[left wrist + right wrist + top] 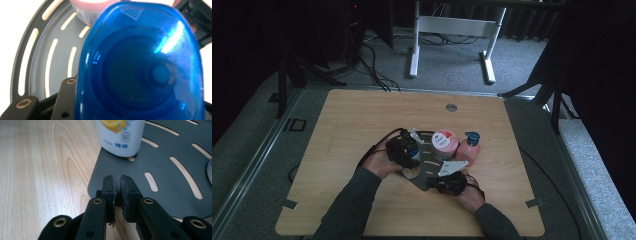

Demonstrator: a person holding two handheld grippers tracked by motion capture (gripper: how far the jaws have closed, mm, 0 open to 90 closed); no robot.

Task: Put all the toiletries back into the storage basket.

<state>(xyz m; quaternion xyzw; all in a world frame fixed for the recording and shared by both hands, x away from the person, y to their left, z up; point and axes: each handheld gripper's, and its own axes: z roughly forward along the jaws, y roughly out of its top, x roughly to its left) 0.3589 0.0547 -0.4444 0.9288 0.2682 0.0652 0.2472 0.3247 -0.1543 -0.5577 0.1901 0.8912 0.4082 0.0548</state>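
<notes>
Right tool (117,195): nearest the desk's front edge; jaws brought together on the near rim of the slotted tray (160,162), pinching it.
Slotted tray: dark, flat on the desk (362,115), near corner held; slots showing wood beneath.
Left tool (404,150): over the tray's left part, set down on the white bottle (412,170); blue cap (140,67) close before its camera between the jaws. Jaw state: cannot tell, cap hiding the tips.
White bottle: upright on the tray's near-left part, lemon print on the label, base on the tray.
Pink-lidded tub (444,142): standing on the tray behind the bottle.
Pink spray bottle (468,147): just right of the tub, teal nozzle on top.
Progress, judged: tray steadied and three containers standing on it; bottle apparently being placed or lifted, direction not determinable. Left to do: release or removal of the bottle, then release of the tray rim.
</notes>
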